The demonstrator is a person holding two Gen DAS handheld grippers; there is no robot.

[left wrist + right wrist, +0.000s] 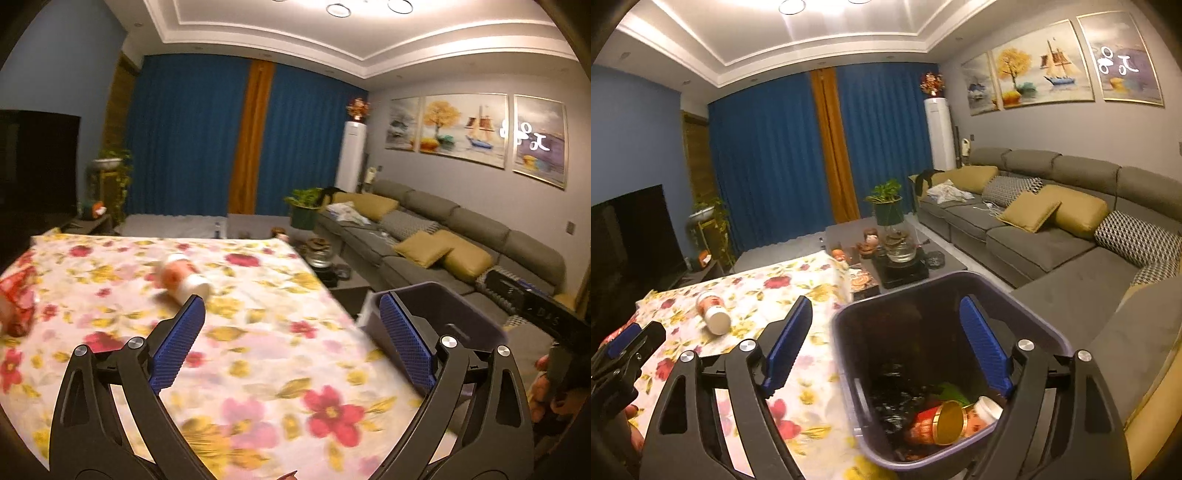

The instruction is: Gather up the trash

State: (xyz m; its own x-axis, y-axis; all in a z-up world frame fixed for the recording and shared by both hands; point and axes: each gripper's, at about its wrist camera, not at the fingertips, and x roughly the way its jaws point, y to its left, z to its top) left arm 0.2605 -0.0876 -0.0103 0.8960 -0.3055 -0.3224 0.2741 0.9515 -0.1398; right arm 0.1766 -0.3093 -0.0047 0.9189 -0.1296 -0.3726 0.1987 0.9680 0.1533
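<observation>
Your left hand-held gripper [291,314] is spread wide and empty over the worktop [258,369], which wears a floral cloth. One white-capped bottle [184,278] lies on its side beyond that gripper's left finger. Your right hand-held gripper [886,317] is likewise spread, holding nothing, above the dark plastic bin [849,387] beside the worktop's edge. Only the right wrist view looks into the bin: one red, gold-rimmed cup [938,421] and one small white-capped container [984,410] lie inside.

1 bin [846,332] w/ 2 cups [938,424] inside, 1 bottle [713,310] on table, 3 paintings [1043,61].
</observation>
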